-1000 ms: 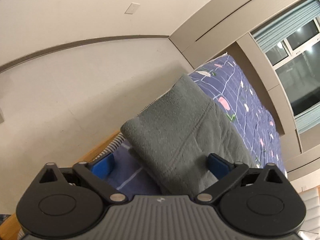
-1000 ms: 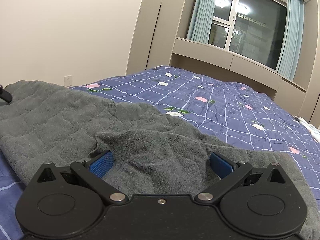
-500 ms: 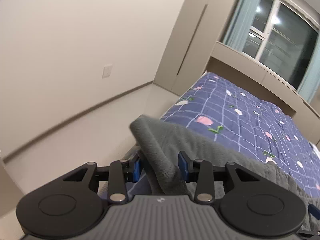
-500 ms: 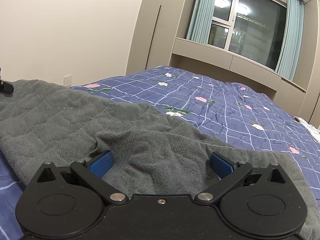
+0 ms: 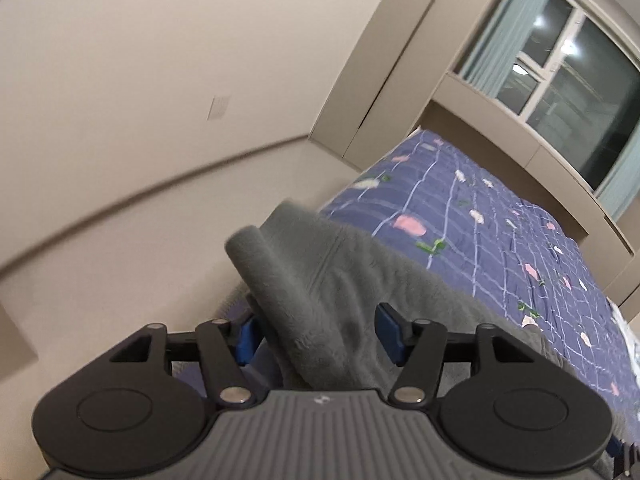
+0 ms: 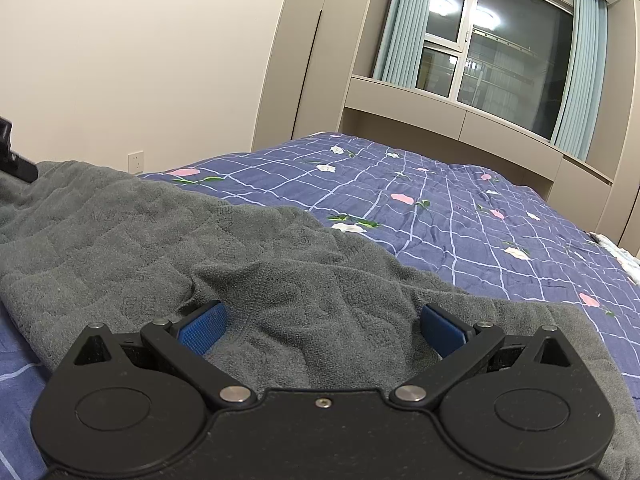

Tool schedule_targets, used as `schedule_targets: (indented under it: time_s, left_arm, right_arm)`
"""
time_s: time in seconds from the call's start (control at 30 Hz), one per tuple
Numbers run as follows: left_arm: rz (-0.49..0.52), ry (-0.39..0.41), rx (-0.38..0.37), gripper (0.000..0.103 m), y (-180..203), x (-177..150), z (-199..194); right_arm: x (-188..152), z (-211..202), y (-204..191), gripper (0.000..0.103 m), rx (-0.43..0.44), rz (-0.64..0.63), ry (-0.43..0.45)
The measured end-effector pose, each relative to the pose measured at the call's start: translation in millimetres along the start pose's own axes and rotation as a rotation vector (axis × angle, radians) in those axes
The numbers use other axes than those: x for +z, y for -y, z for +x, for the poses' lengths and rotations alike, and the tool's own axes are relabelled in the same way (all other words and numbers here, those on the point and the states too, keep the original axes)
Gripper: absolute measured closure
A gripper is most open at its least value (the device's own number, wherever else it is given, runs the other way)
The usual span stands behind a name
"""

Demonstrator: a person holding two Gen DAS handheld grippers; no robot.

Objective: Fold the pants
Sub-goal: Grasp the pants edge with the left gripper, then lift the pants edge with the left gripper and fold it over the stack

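Observation:
The grey fleece pants (image 6: 120,232) lie spread across the near part of the blue flowered quilt (image 6: 440,208). In the left wrist view one end of the pants (image 5: 340,272) rises in a thick fold at the bed's left edge. My left gripper (image 5: 318,334) straddles that fold. Its jaws are opening, the cloth stands loose between the blue pads, and the right pad shows a slim gap. My right gripper (image 6: 320,322) rests open on the pants, with a low ridge of cloth between its wide-set pads.
The bed's left edge drops to pale floor (image 5: 120,260) below a wall with a socket (image 5: 219,107). A wardrobe (image 5: 380,80) stands at the far corner. A window (image 6: 500,52) with blue curtains sits behind the bed over a beige ledge.
The left gripper closed on the pants' end, lifted and rolled, and now its jaws have widened again around the fold. The right gripper and the cloth under it have stayed still.

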State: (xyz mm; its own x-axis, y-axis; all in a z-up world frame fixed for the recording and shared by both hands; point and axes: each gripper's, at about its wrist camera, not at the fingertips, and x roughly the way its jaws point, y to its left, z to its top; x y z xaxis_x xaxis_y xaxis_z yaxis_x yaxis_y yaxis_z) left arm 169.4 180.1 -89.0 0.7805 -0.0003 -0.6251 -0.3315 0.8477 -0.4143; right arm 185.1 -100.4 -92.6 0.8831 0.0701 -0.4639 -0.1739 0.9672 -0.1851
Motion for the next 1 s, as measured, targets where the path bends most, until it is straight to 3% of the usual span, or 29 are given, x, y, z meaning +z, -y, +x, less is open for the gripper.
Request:
schedule_targets:
  time_s: [0.17,0.37,0.73,1.0]
  left_arm:
    - [-0.161,-0.086,-0.048,0.04,-24.9,-10.1,9.2]
    - [-0.165,-0.088,-0.042,0.04,-25.6,-12.8,7.7]
    - [-0.156,-0.119,0.023,0.059,-13.0,-3.8,6.2]
    - [-0.109,-0.1,0.081,0.082,8.8,8.2,-3.4]
  right_arm:
    - [-0.1,0.0,0.1,0.001,0.001,0.001,0.001]
    - [-0.2,-0.3,0.6,0.001,0.002,0.002,0.001]
    - [-0.6,-0.4,0.8,0.001,0.003,0.004,0.002]
    - [-0.1,-0.1,0.1,0.001,0.01,0.014,0.006]
